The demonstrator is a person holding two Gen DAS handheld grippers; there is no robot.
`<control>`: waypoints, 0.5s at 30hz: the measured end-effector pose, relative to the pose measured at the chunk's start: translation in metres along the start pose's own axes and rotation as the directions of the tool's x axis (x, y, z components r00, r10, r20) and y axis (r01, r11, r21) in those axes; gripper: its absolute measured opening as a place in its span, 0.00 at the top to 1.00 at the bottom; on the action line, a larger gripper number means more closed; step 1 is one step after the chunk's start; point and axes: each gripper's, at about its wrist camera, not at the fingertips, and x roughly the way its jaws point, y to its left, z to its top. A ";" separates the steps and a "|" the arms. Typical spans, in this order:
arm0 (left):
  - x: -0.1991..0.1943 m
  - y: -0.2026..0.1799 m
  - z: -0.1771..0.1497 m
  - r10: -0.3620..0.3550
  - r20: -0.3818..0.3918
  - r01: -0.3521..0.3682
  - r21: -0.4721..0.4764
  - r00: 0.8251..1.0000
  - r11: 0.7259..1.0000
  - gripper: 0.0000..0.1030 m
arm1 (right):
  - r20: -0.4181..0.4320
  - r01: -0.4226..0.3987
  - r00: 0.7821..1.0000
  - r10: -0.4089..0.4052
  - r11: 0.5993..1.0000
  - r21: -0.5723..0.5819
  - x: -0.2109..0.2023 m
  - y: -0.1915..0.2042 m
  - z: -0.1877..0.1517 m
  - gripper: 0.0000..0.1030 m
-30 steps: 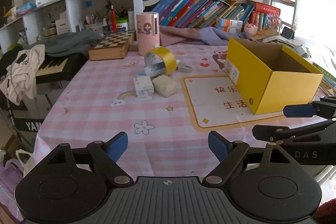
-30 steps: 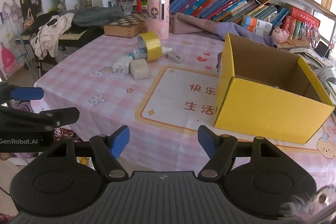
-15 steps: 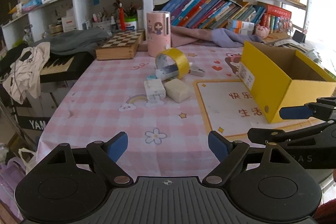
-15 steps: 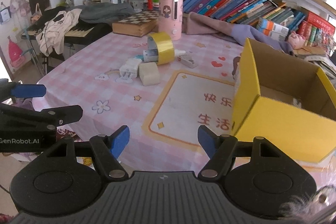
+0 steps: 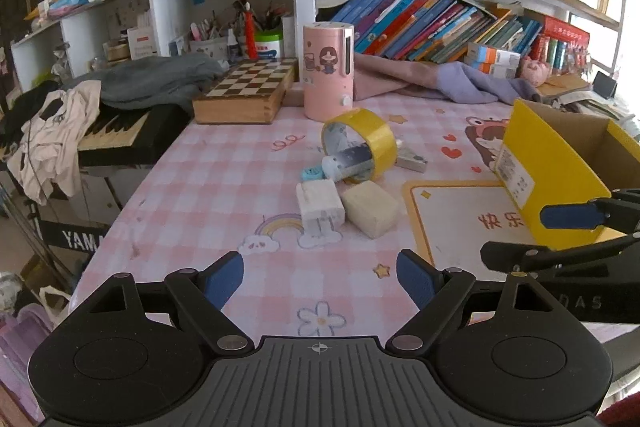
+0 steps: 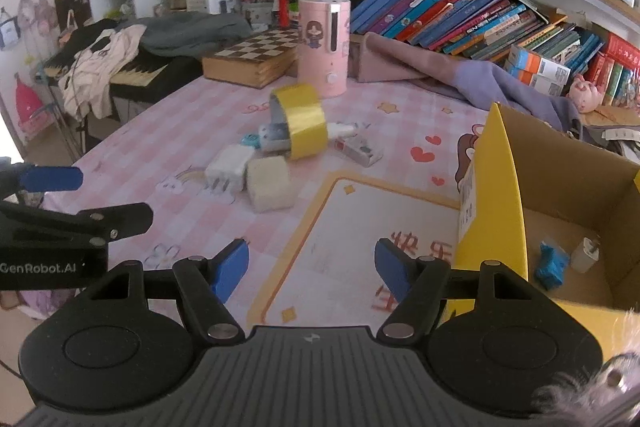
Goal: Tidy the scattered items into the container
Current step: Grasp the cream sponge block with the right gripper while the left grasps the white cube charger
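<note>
A pile of small items lies mid-table on the pink checked cloth: a yellow tape roll with a small tube lying through it, a white plug adapter, a cream block and a small flat box. The open yellow box stands to the right, holding a blue item and a white plug. My left gripper is open and short of the pile. My right gripper hovers by the box's near corner, its jaws closing on nothing.
A pink cylinder and a wooden chessboard box stand behind the pile. A purple cloth lies at the back right under shelves of books. A keyboard with clothes on it sits off the table's left edge.
Both grippers have moved forward over the table toward the pile, which now looks larger and nearer. The yellow box has slid toward the right edge of both views.
</note>
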 end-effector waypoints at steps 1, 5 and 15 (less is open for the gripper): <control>0.004 0.000 0.002 0.005 -0.005 -0.005 0.002 1.000 1.000 0.17 | -0.001 0.000 1.000 0.000 1.000 0.005 0.004 -0.002 0.003 0.34; 0.019 0.000 0.008 0.021 -0.024 -0.021 0.013 0.999 1.000 0.17 | -0.009 -0.006 1.000 0.006 1.000 0.023 0.019 -0.010 0.014 0.34; 0.039 0.015 0.020 0.089 -0.063 -0.091 -0.019 0.994 0.996 0.17 | -0.062 -0.086 0.994 0.086 0.996 0.004 0.061 -0.006 0.034 0.34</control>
